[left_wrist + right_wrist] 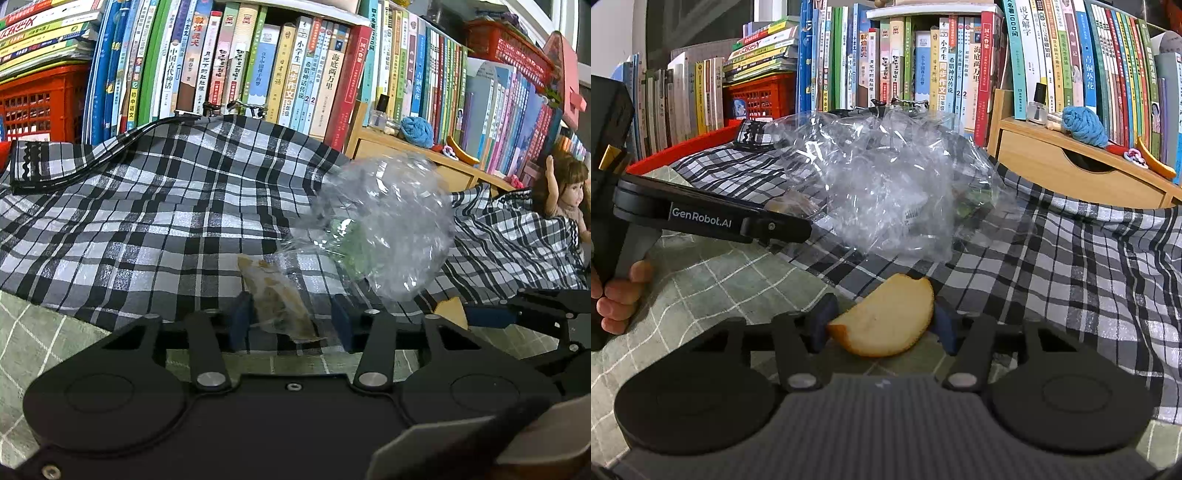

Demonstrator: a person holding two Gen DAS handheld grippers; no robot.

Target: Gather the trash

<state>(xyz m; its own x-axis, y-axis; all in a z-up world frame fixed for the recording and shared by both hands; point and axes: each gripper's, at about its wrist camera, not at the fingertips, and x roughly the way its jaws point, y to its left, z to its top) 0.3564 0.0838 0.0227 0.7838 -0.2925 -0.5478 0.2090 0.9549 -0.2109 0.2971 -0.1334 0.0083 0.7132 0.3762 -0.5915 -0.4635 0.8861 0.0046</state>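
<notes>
Trash: an apple slice [886,319], pale flesh with a bite mark at its upper edge, is clamped between the blue pads of the right gripper [882,325], whose jaws are clenched on it. In the left wrist view, a small clear wrapper [275,295] with brown contents stands between the blue pads of the left gripper [291,321]; the left pad touches it, the right pad stands apart from it, so the jaws are not yet clenched on it. Just beyond both grippers lies a crumpled clear plastic bag [886,184], with something green inside, resting on a black-and-white checked cloth [147,206]. The cloth overlies a green grid-patterned cover [713,284] on the worktop. At the left edge of the right wrist view a hand [618,295] grips the handle of the left gripper. Behind the cloth stand a row of books [258,66], a red crate [40,103] and a wooden drawer box [1082,166] bearing a ball of blue yarn [1084,125]. A doll [565,195] sits at the right edge of the left wrist view.
</notes>
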